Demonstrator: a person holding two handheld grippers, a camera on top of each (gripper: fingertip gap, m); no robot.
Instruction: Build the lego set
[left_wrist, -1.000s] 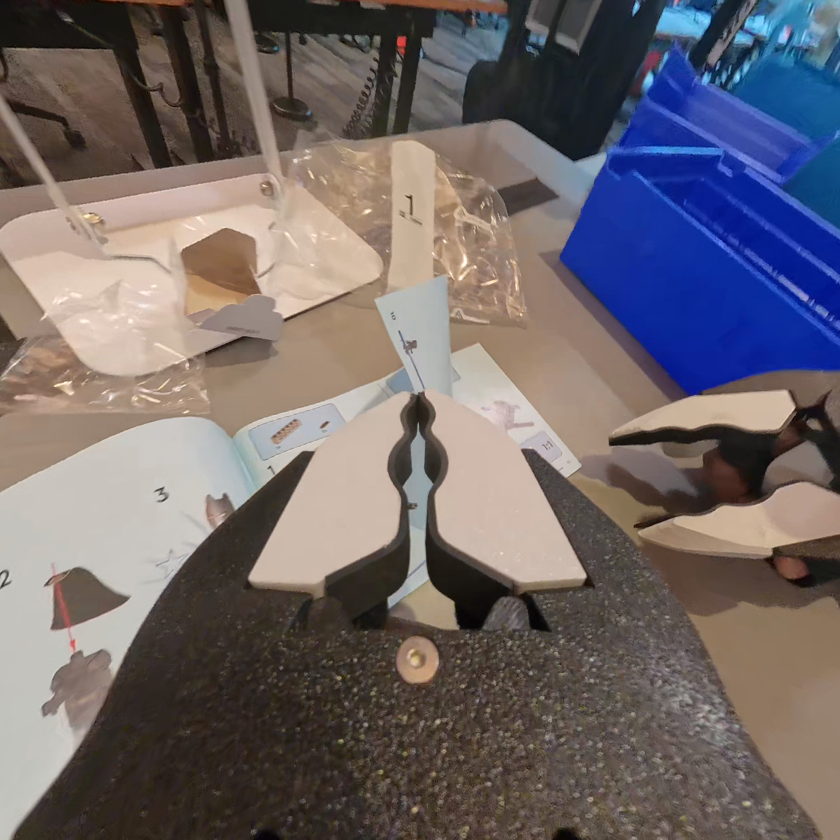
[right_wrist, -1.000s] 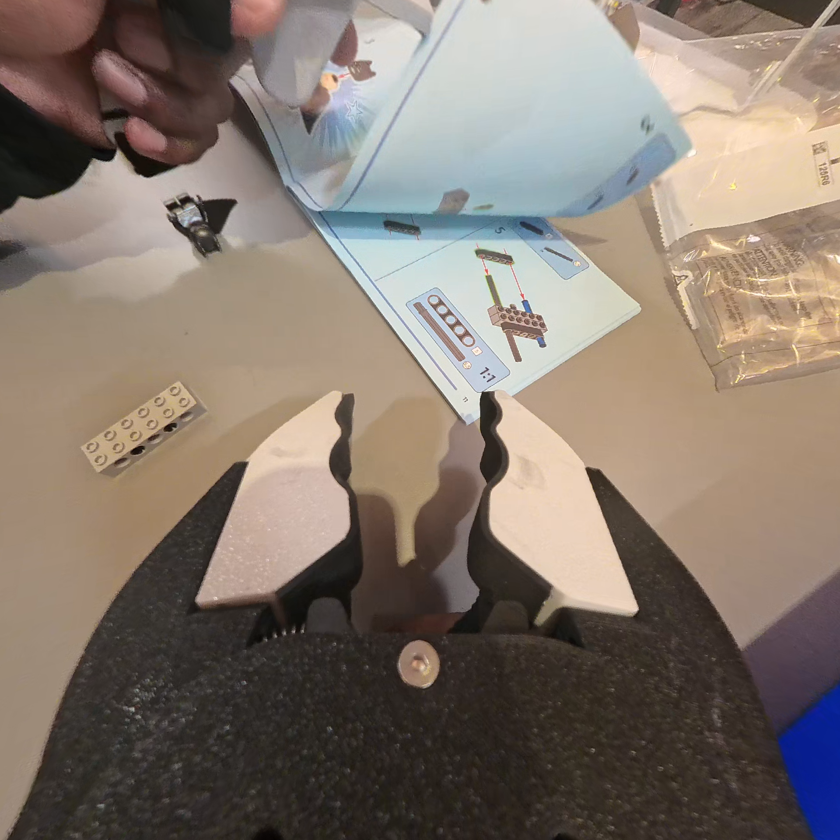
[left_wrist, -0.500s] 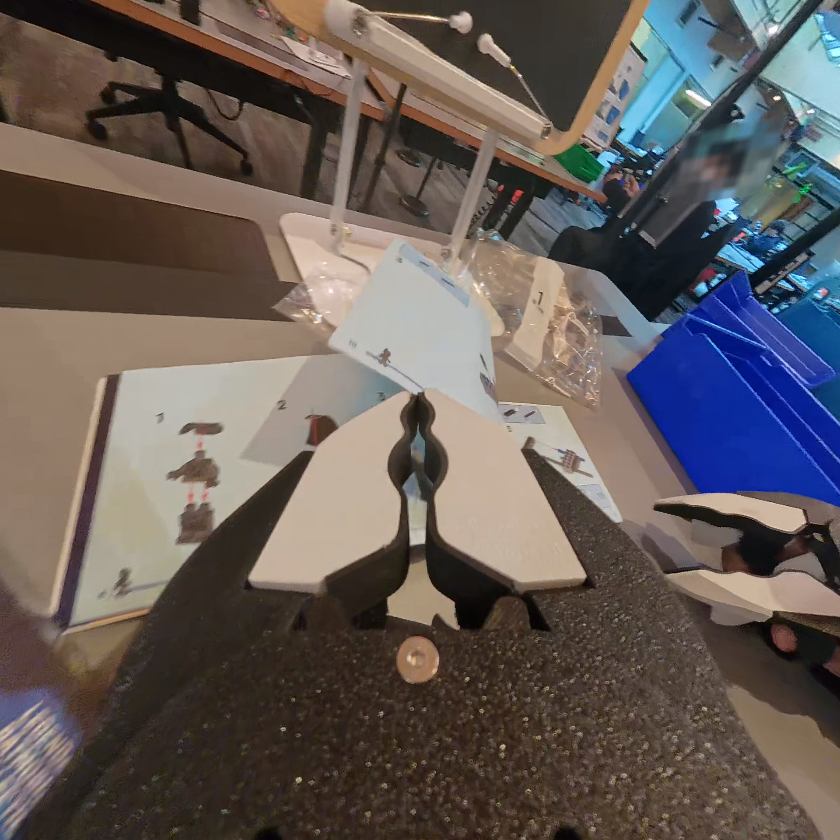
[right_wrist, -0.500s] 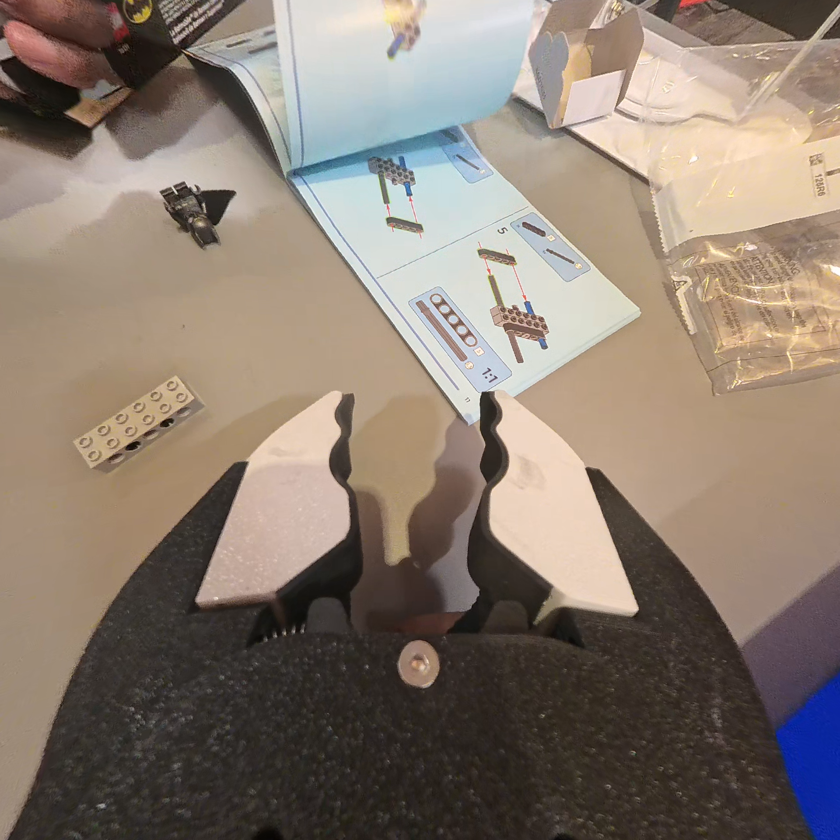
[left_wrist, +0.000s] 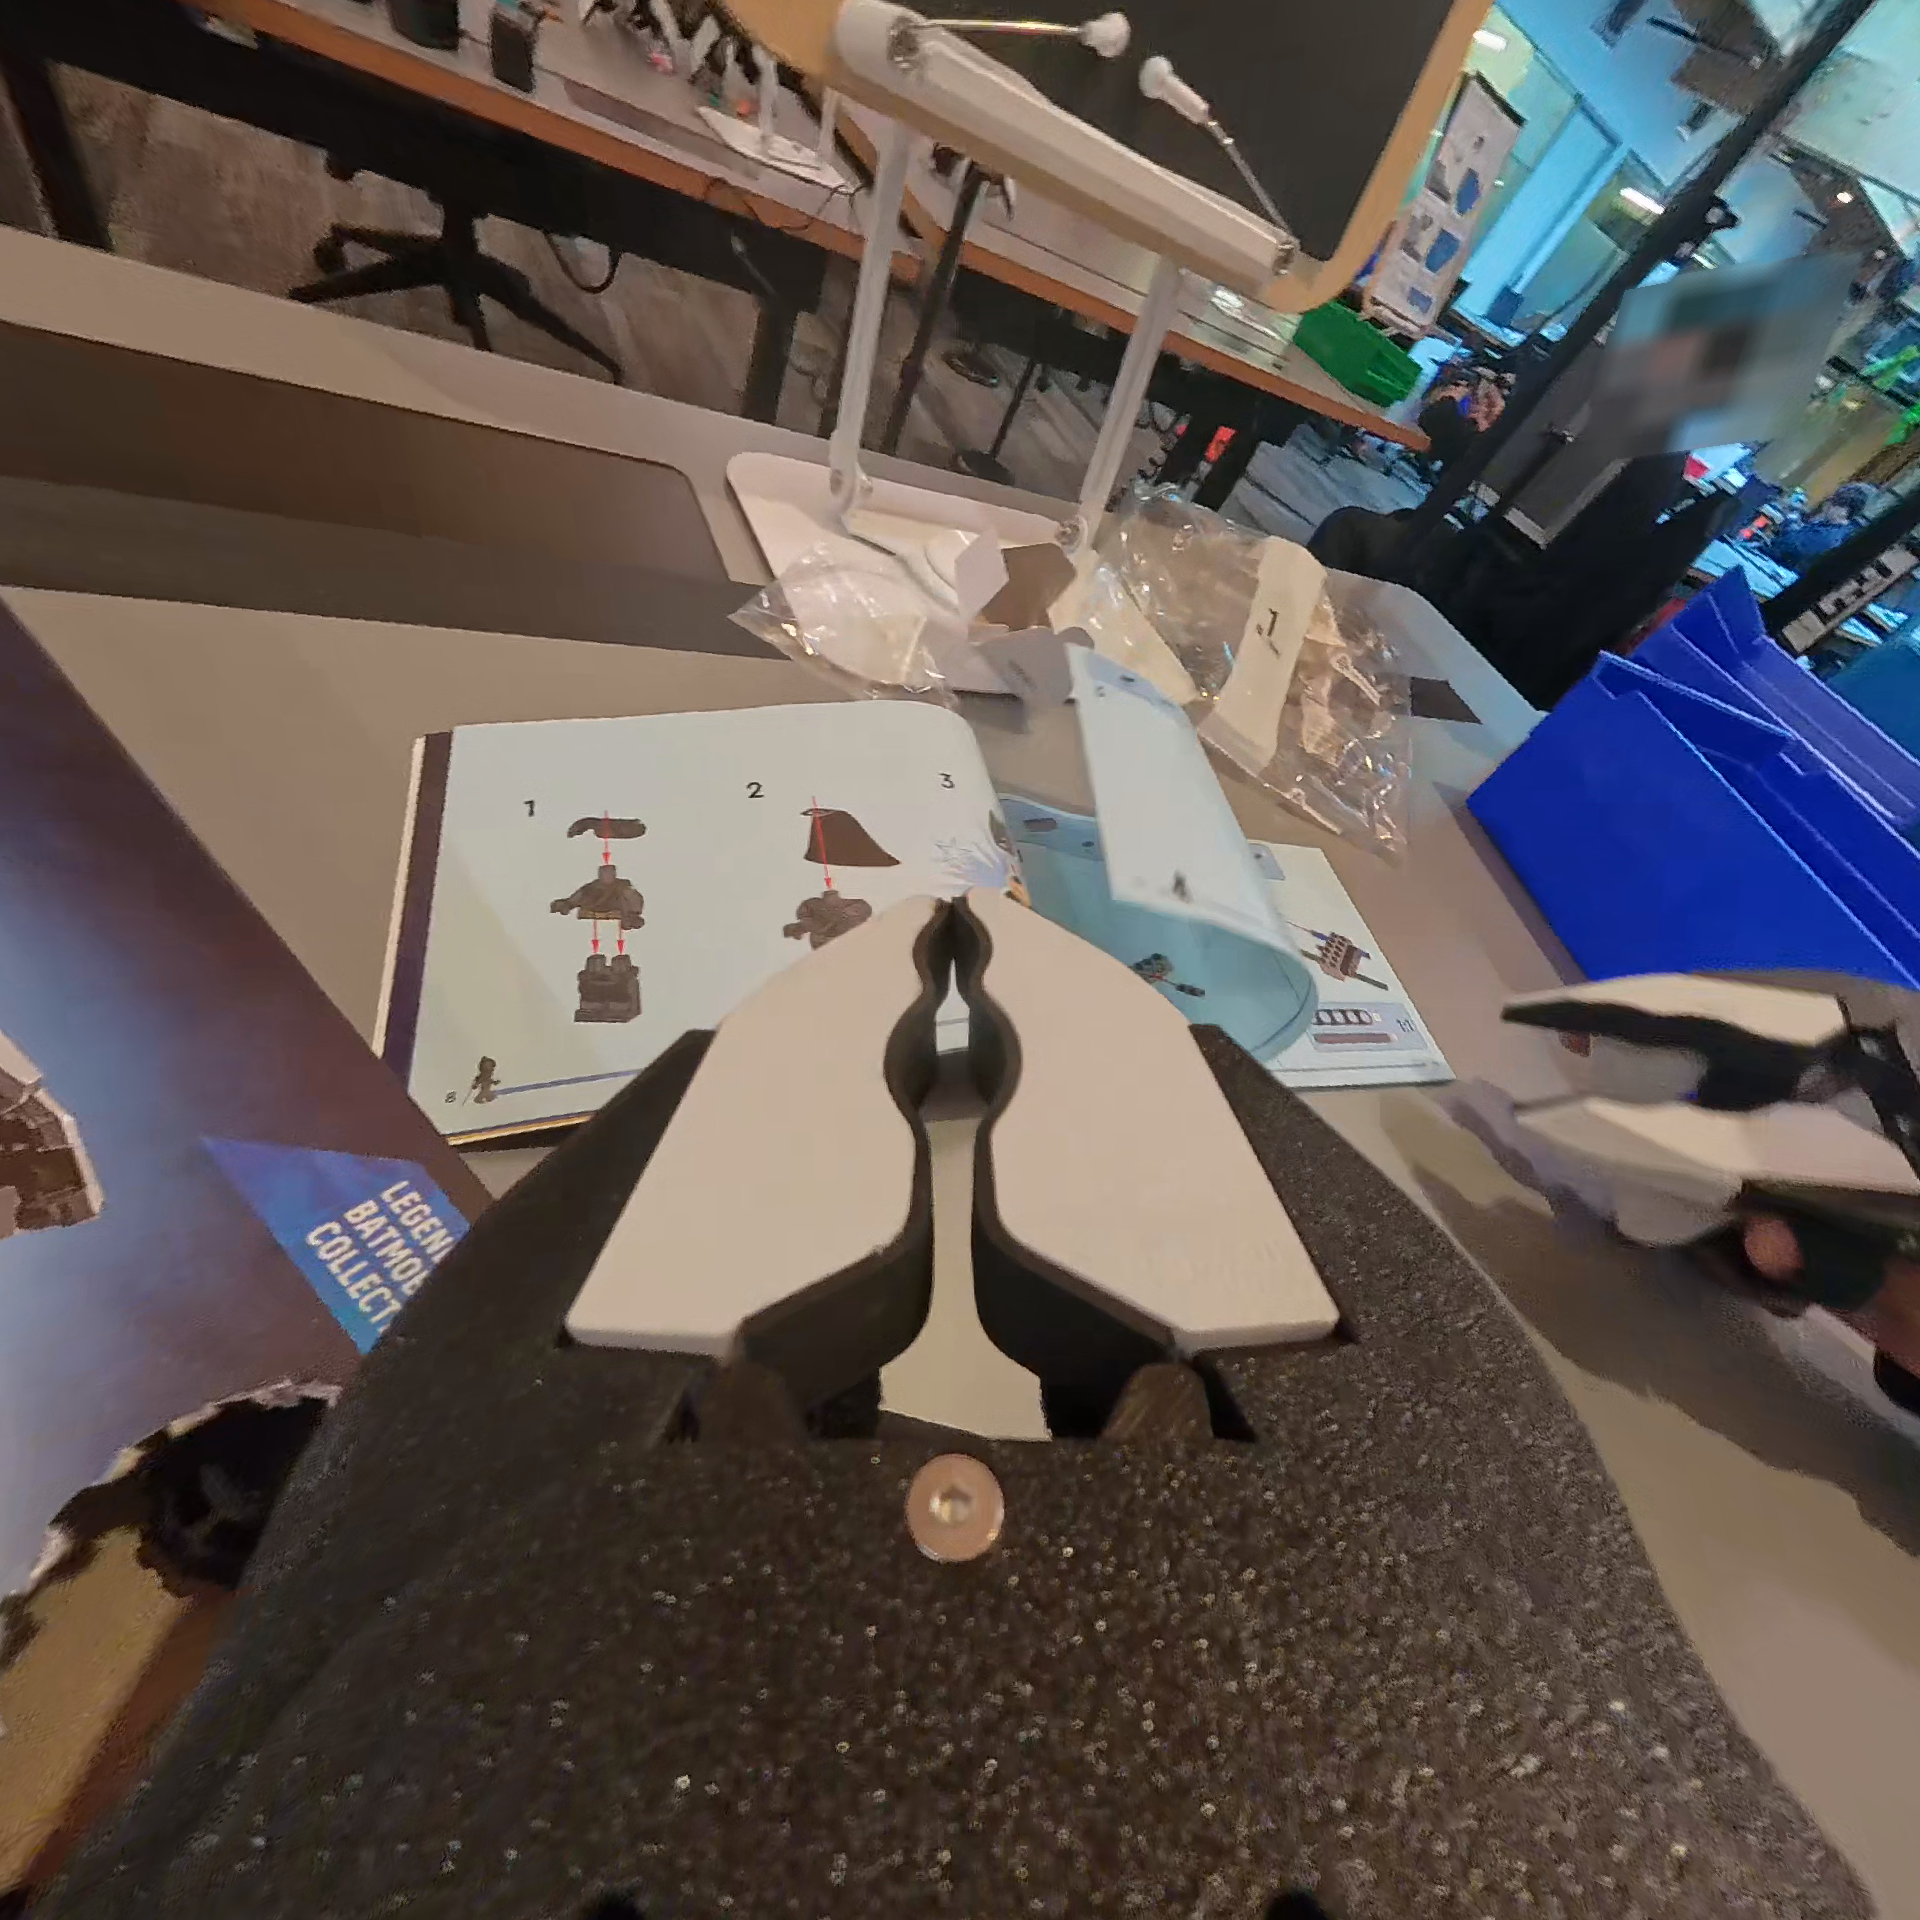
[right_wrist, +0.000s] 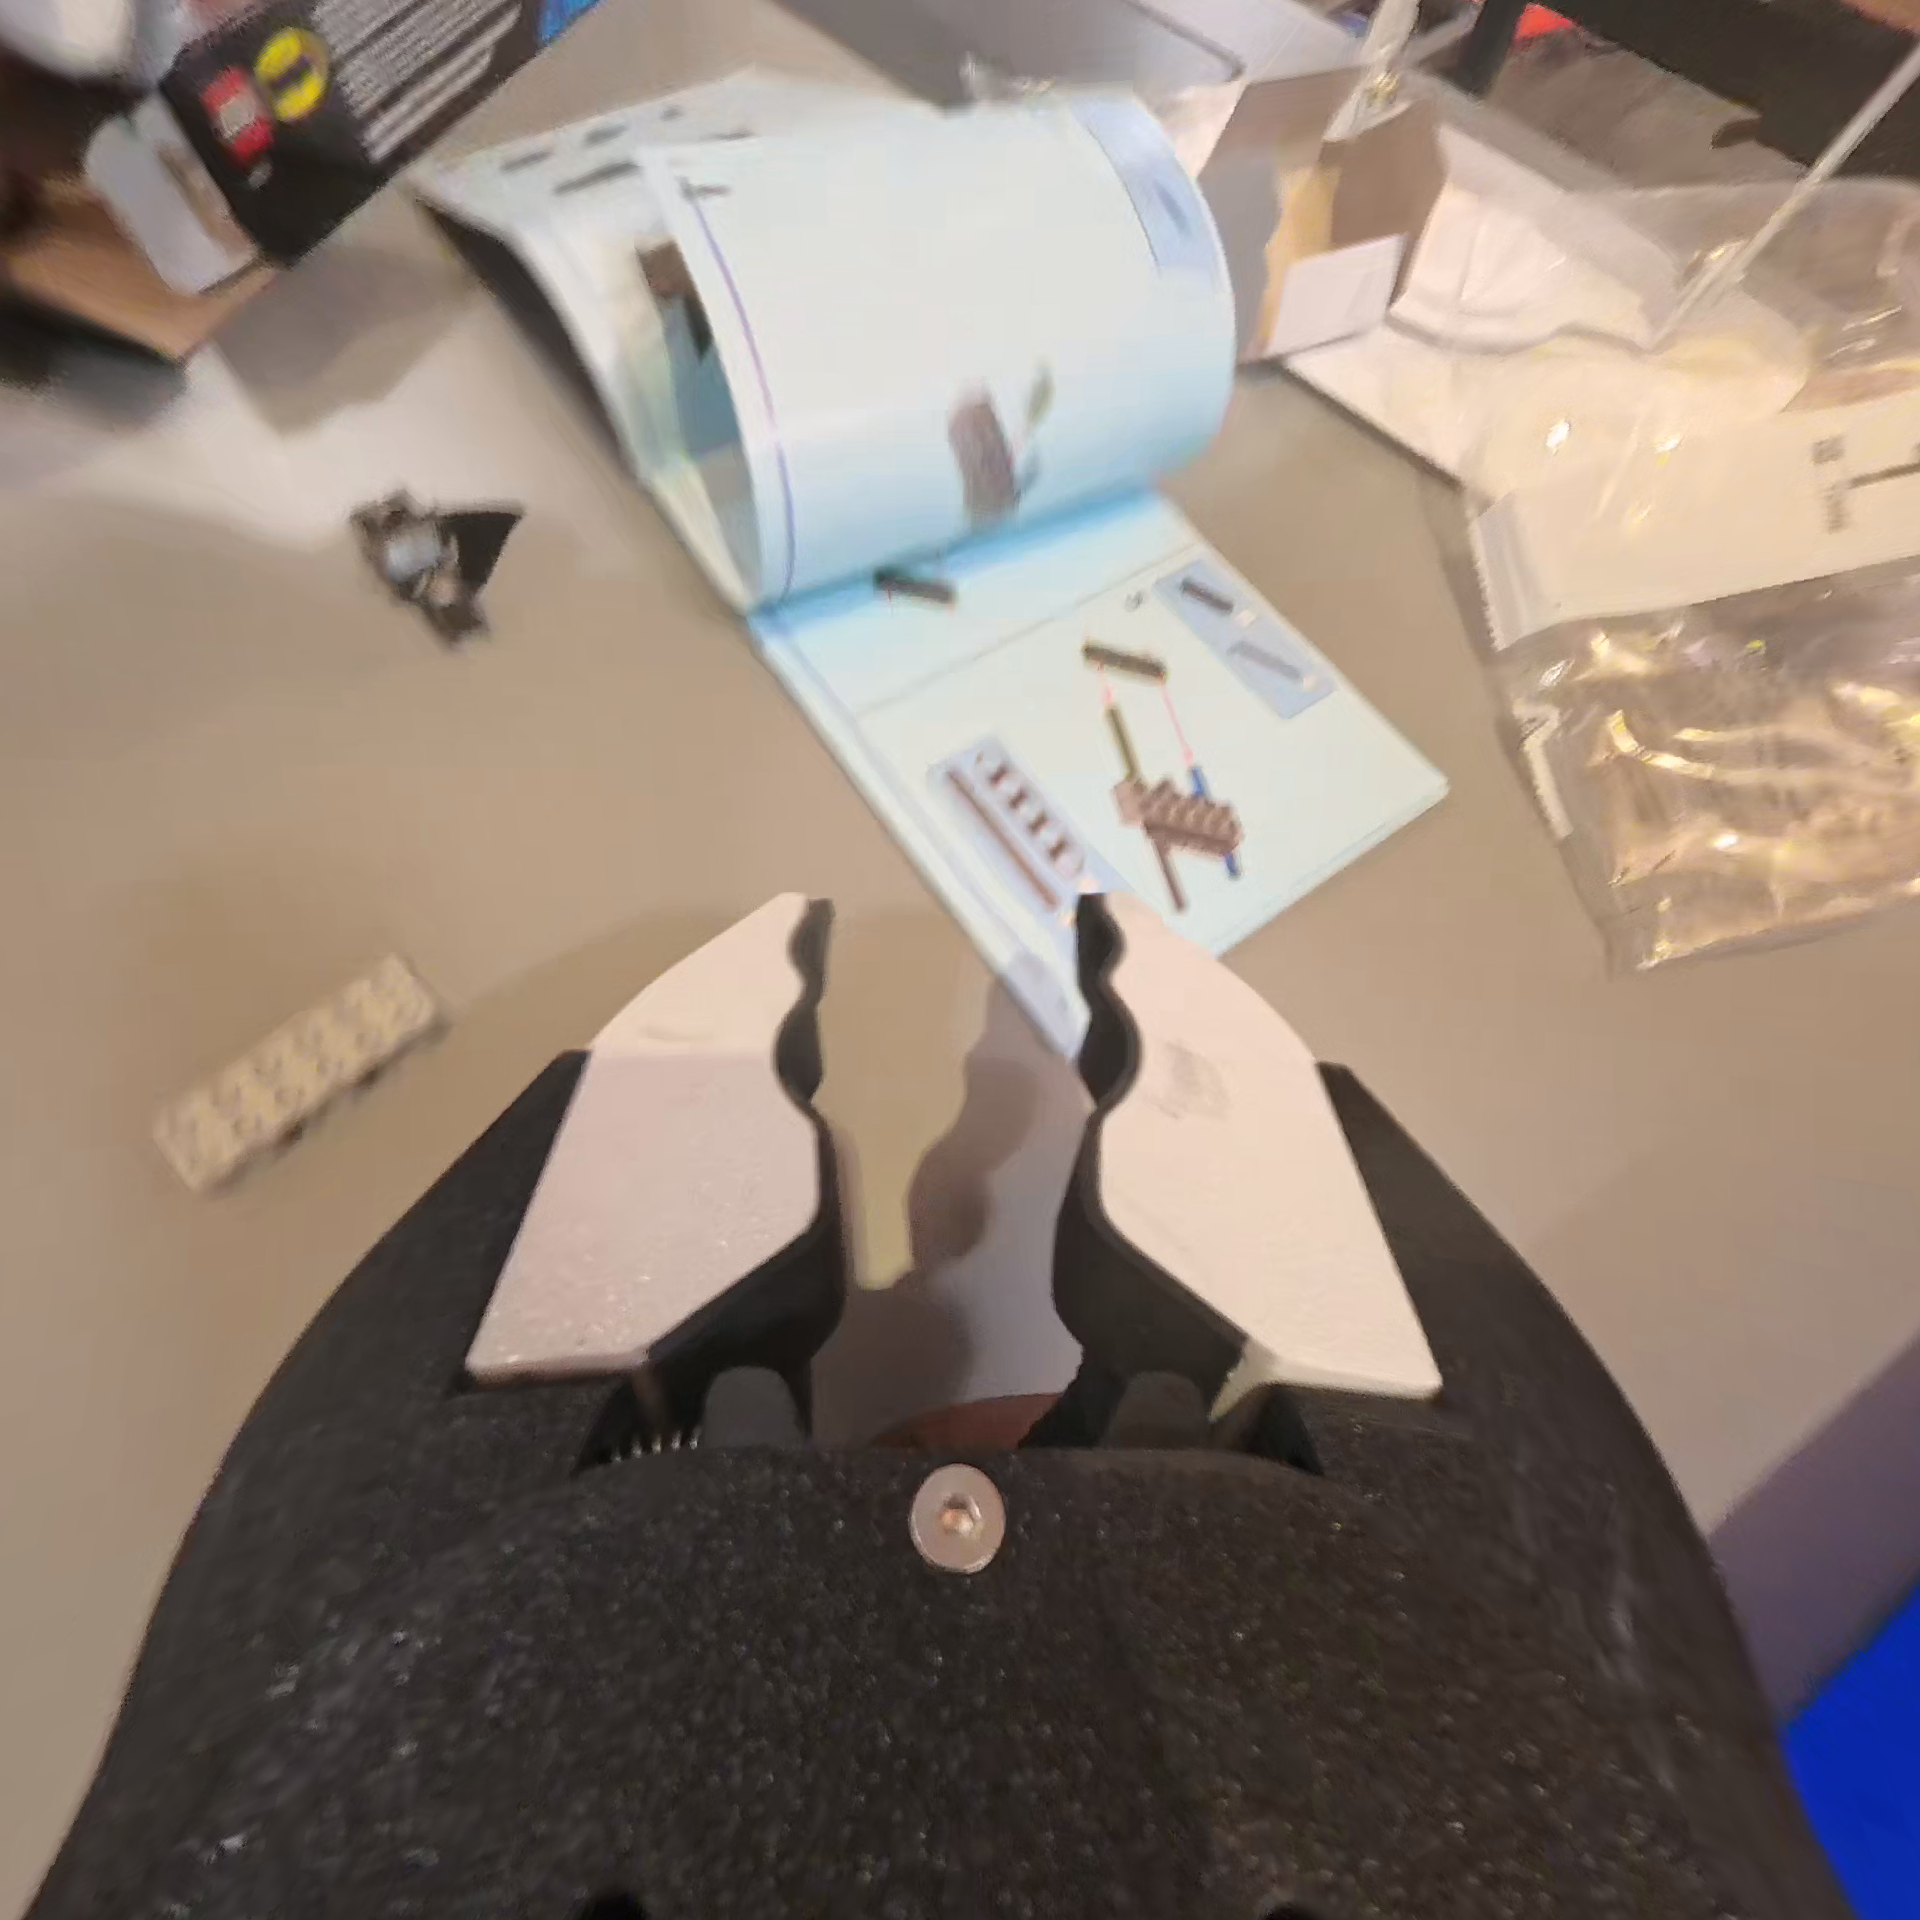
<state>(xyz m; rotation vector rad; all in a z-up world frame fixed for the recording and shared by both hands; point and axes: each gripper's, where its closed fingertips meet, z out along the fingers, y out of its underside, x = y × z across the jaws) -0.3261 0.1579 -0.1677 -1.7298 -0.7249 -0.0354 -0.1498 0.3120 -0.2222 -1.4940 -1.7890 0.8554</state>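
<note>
The left gripper hangs above the open instruction booklet, its fingertips pinched together on nothing. The right gripper hovers low over the grey table with its jaws parted and bare, one fingertip over the booklet's near corner. A pale studded brick lies to its left. Farther off sits a small dark figure, blurred, perhaps a toy. Clear plastic bags lie to the right, and a blue bin beyond.
</note>
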